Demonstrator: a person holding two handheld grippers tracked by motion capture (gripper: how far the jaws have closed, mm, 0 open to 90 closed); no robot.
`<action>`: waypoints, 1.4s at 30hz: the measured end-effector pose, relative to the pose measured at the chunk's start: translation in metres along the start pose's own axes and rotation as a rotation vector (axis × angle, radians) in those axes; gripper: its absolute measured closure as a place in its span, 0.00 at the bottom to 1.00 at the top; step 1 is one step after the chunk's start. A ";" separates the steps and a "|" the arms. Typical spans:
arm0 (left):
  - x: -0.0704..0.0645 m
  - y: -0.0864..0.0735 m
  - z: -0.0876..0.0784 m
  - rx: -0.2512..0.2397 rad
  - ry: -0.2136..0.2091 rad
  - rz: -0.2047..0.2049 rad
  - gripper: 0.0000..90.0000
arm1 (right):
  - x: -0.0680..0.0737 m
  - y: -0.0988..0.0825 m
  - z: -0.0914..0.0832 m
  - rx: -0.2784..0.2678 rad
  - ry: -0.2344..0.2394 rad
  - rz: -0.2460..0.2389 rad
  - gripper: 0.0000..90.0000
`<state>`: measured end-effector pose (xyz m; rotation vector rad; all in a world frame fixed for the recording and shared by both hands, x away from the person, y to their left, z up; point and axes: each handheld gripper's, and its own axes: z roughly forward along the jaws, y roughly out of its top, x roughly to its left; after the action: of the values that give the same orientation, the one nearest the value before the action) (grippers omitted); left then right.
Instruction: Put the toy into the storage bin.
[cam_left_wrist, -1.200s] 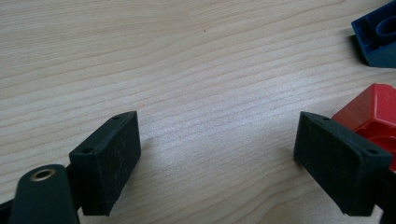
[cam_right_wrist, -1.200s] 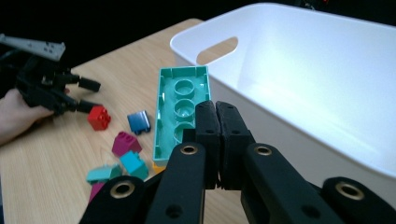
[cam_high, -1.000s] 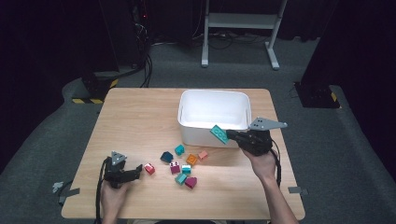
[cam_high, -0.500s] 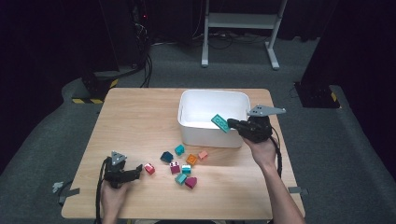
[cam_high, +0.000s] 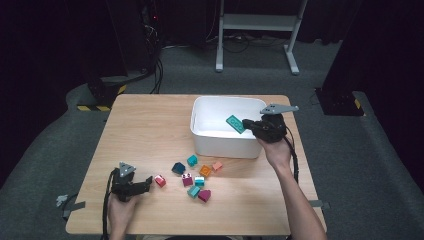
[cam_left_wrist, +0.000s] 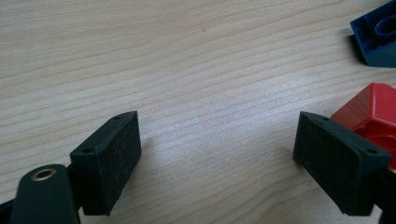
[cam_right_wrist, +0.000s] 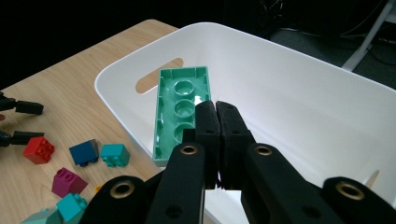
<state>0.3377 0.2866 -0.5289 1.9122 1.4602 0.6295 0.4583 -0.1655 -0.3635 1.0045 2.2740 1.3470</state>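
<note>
While the flat green plastic brick (cam_high: 234, 124) is held over the white plastic bin (cam_high: 200, 131) by the right gripper (cam_high: 248, 124) in the high view, eight small coloured bricks (cam_high: 191, 174) are left on the wooden table (cam_high: 145, 130), so sorting is judged barely begun. From the left gripper view, the left gripper (cam_left_wrist: 217, 161) is seen with jaws wide apart, a red brick (cam_left_wrist: 373, 114) just beside one jaw. From the right gripper view, the jaws are seen clamped on the green brick's edge above the bin's empty interior; nothing blocks the drop.

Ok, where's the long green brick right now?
In the high view the long green brick hangs over the white bin on the table's right side, clamped in the right gripper, above the loose bricks.
</note>
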 end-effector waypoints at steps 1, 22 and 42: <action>0.000 0.000 0.000 0.000 0.000 0.000 0.17 | -0.002 0.001 0.004 0.009 -0.007 0.007 0.98; 0.000 0.000 0.000 0.002 0.000 0.002 0.17 | -0.014 0.001 0.032 0.087 -0.068 0.022 0.98; 0.000 0.000 0.000 0.002 0.000 0.002 0.17 | -0.013 0.007 0.041 0.114 -0.095 0.031 0.65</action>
<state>0.3376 0.2868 -0.5288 1.9152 1.4599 0.6298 0.4944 -0.1464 -0.3791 1.1199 2.2941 1.1665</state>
